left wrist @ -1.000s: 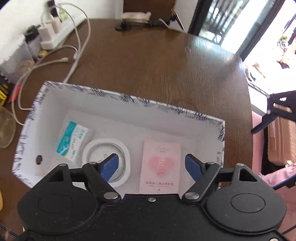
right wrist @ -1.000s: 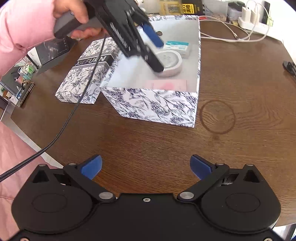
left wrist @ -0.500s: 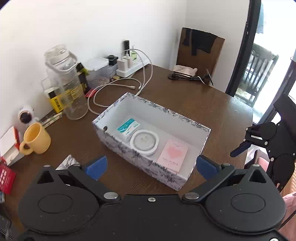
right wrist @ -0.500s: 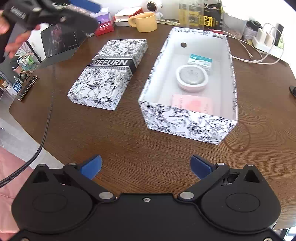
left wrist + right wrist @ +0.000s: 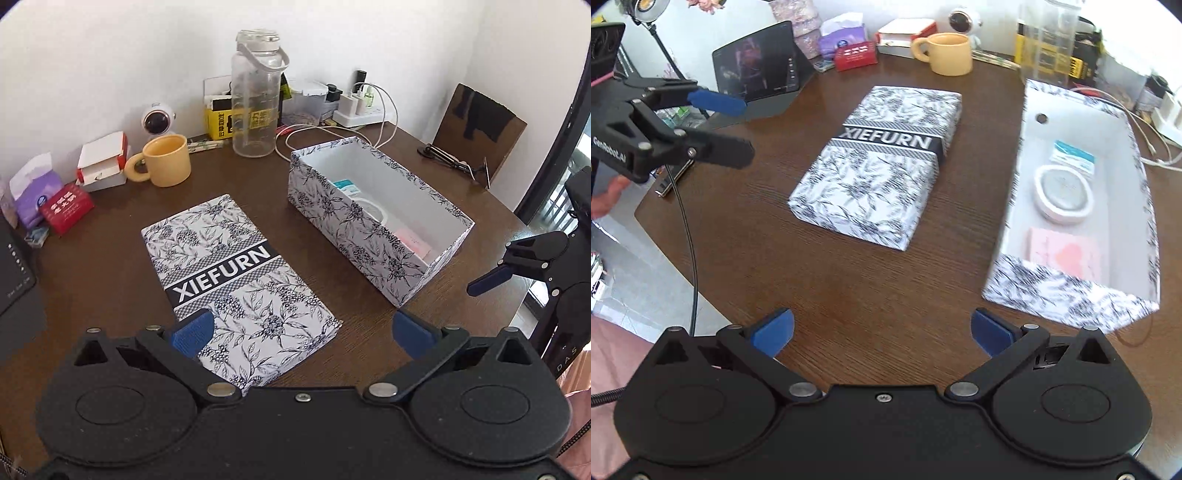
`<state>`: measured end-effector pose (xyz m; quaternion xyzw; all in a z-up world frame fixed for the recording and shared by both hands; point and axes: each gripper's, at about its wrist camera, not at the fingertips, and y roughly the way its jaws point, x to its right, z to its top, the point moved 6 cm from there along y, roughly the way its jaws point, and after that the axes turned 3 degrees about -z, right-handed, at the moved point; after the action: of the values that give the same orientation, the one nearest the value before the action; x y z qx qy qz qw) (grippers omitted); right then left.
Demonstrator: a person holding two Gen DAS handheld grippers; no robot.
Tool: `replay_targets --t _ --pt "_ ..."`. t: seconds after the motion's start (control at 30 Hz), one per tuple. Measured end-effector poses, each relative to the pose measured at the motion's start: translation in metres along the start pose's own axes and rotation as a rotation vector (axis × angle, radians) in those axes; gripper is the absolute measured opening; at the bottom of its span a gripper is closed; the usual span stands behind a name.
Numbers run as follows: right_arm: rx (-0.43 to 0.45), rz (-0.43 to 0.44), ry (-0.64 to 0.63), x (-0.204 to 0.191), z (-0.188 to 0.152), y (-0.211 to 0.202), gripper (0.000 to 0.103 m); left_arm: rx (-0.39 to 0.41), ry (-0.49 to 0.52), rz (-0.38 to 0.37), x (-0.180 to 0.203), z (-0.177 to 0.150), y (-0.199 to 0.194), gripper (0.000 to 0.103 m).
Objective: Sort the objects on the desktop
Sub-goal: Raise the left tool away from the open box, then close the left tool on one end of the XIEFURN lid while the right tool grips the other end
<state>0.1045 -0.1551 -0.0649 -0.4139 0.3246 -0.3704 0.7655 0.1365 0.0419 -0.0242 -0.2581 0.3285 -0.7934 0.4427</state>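
A second ago our left gripper [image 5: 297, 330] hung low over the open box [image 5: 436, 275], fingers spread above the pink card; now it sits back and high, and the lid [image 5: 236, 280] lies just ahead of its left finger, the box ahead of its right. Both its fingers stand wide apart, holding nothing. Our right gripper [image 5: 882, 330] is likewise spread and empty, with bare wood between its fingers. Inside the box lie a blue packet [image 5: 1073, 157], a round white dish [image 5: 1062, 194] and the pink card [image 5: 1065, 256]. We judge the filling may be over, with the lid off. Open table separates lid and box; mug [image 5: 164, 160] and bottle [image 5: 256, 99] crowd the far edge.
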Motion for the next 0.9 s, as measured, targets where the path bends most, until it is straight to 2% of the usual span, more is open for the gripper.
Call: replay_targets --t 0.33,0.53,0.9 --pt "0.028 0.007 -0.016 -0.022 0.043 0.026 0.103 -0.005 -0.074 0.039 -0.044 -0.006 0.001 0.103" --pt "0.036 -0.001 -0.010 -0.022 0.070 0.049 0.103 -0.030 -0.158 0.071 -0.083 -0.004 0.025 0.103" --pt "-0.008 -0.009 0.044 -0.004 0.106 0.106 0.103 -0.098 -0.248 0.078 -0.130 -0.005 0.079 0.103"
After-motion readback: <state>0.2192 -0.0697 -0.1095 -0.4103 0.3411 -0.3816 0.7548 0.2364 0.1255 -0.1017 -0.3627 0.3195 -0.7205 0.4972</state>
